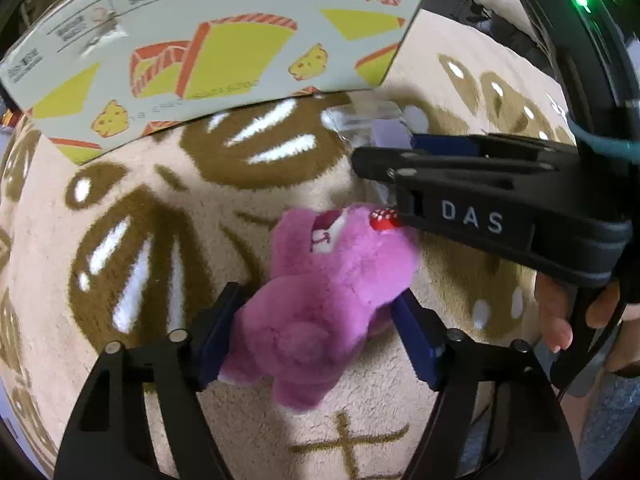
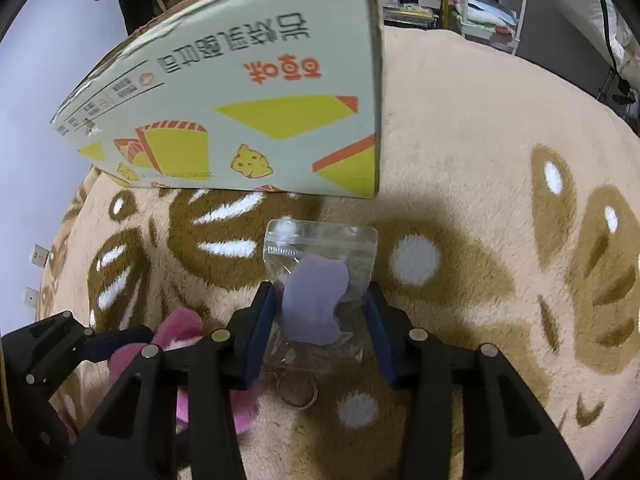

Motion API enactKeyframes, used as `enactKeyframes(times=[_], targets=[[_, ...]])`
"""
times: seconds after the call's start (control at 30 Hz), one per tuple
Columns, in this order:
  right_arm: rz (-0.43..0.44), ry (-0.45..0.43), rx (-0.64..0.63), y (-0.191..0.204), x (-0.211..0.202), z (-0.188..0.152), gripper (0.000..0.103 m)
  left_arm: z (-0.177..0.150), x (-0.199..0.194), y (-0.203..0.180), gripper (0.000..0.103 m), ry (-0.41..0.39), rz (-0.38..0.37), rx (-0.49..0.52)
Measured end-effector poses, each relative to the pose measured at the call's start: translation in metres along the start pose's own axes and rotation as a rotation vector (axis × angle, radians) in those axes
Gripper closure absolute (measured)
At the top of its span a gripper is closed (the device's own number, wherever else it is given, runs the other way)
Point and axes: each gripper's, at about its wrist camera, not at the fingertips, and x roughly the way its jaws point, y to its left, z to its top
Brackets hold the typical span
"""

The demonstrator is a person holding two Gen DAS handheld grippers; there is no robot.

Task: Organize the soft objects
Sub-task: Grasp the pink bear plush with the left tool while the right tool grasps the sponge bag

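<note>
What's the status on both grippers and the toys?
Left gripper closed on pink plush. Right gripper around clear bag, pads at its edges. Box ahead, nothing blocking.

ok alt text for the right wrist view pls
The right gripper straddles a clear zip bag holding a flat lilac soft shape and a key ring, lying on a beige and brown plush rug. A printed cardboard box stands behind; a pink plush toy is at lower left.

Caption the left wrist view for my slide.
Left gripper closing around pink plush toy on patterned rug, printed carton behind.
</note>
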Motion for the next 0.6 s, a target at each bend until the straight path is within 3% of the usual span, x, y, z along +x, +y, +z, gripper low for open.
enactKeyframes(times=[0.1,0.27,0.37,0.43,0.6], targets=[[0.011,-0.005,0.007,-0.003,-0.005,-0.002,0.058,-0.001,-0.004,0.008,0.034,-0.012,0.013,-0.028],[0.021,-0.002,0.023,-0.007,-0.010,-0.005,0.059,0.001,-0.011,0.037,0.038,-0.023,0.045,-0.158],[0.033,-0.011,0.031,-0.006,-0.013,-0.005,0.059,-0.002,-0.019,0.049,0.047,-0.036,0.033,-0.207],[0.046,-0.019,0.036,-0.003,-0.017,-0.008,0.059,-0.002,-0.024,0.050,0.053,-0.060,0.050,-0.214],[0.071,-0.039,0.053,-0.006,-0.029,-0.005,0.059,-0.002,-0.027,0.051,0.058,-0.072,0.069,-0.191]])
